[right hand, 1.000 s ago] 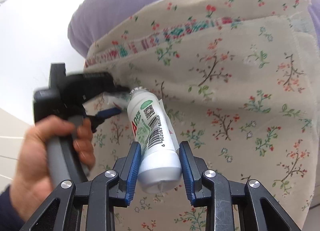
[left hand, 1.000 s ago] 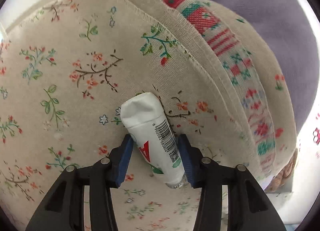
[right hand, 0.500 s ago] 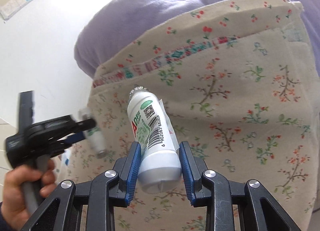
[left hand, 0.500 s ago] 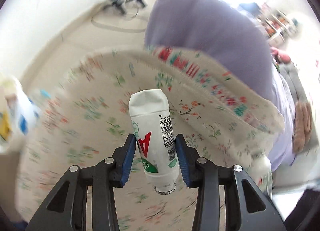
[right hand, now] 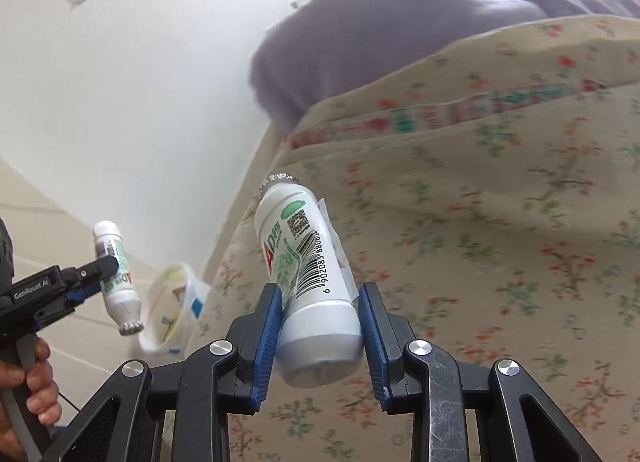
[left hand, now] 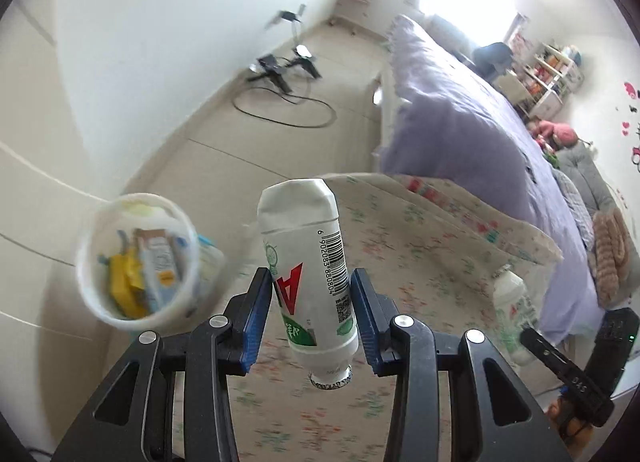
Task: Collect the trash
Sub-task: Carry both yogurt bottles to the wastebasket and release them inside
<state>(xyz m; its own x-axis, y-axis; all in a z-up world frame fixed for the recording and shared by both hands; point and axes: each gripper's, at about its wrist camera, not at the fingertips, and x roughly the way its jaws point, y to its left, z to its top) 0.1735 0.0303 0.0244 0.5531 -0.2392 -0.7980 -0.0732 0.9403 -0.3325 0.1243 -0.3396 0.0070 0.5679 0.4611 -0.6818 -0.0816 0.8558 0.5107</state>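
Observation:
My left gripper (left hand: 308, 318) is shut on a crushed white plastic bottle (left hand: 306, 262), neck pointing down, held high above the floral blanket (left hand: 400, 246). This bottle also shows in the right wrist view (right hand: 114, 262), held by the left gripper (right hand: 94, 276) over the floor. My right gripper (right hand: 320, 332) is shut on a second white bottle (right hand: 308, 278), neck pointing away, above the blanket (right hand: 500, 222). That bottle shows in the left wrist view (left hand: 512, 306). A white trash bin (left hand: 138, 258) with wrappers inside stands on the floor left of the bed; it also shows in the right wrist view (right hand: 172, 310).
A purple duvet (left hand: 460, 122) covers the bed beyond the blanket. A black stand with a looped cable (left hand: 284, 74) sits on the beige floor by the white wall. Shelves (left hand: 548, 74) stand at the far end of the room.
My left gripper has lifted its bottle off the blanket and swung left toward the floor, bringing the trash bin into view. My right gripper has risen slightly with its bottle.

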